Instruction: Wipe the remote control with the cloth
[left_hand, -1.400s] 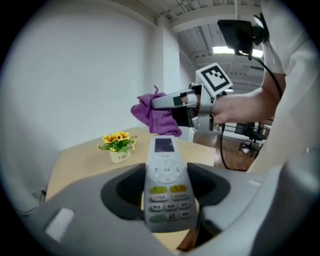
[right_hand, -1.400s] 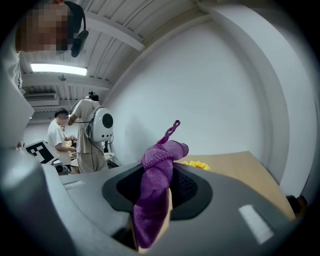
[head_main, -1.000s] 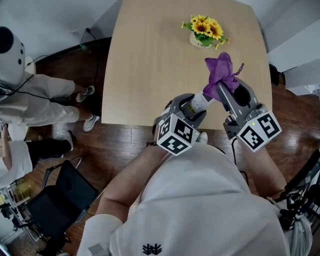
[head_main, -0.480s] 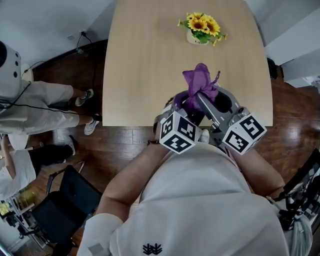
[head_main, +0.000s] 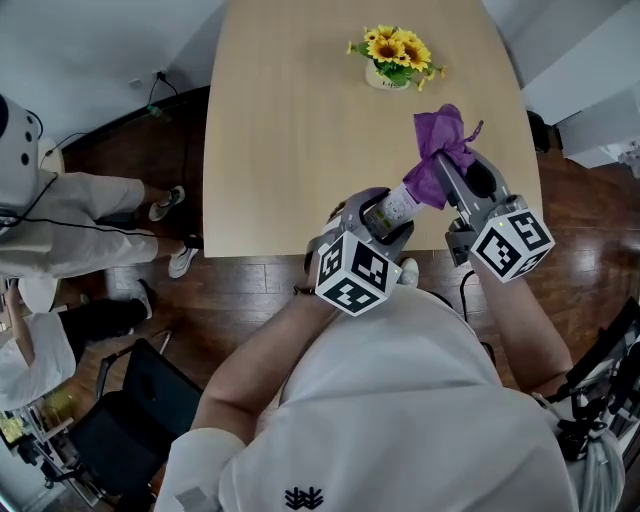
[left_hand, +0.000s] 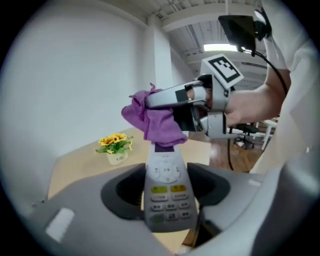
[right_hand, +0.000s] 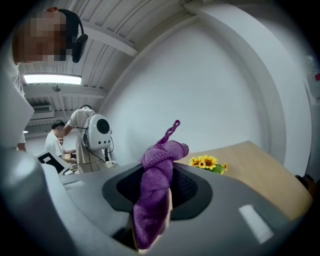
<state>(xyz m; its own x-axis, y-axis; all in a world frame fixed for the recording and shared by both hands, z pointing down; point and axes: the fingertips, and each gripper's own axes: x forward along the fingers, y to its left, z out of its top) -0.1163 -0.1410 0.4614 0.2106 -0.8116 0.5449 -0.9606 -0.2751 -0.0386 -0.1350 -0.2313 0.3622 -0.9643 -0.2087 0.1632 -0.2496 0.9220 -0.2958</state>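
The pale wooden worktop (head_main: 300, 120) fills the far middle of the head view, with dark floorboards round it. At the near edge stands the person in a white shirt (head_main: 400, 400), holding both tools up over that near right corner. On the floor to the left stands another person in light clothes (head_main: 70, 210), and a dark chair (head_main: 120, 420) sits nearer on the left.

The left tool (head_main: 383, 208) has its jaws closed on the remote control (left_hand: 165, 185), which it holds off the worktop. The remote's lower end sits between the jaws, its button face turned to the left gripper view and its far end pointing away to the right.

The right tool (head_main: 448, 172), just right of the left one, is clamped on the purple cloth (head_main: 440, 145). The cloth is bunched into a twisted wad between the jaws, with a small loop sticking out of its top. Its lower folds lie over the remote's far end and touch it.

A small white pot of sunflowers (head_main: 392, 55) stands alone at the far side of the worktop, well apart from both tools.
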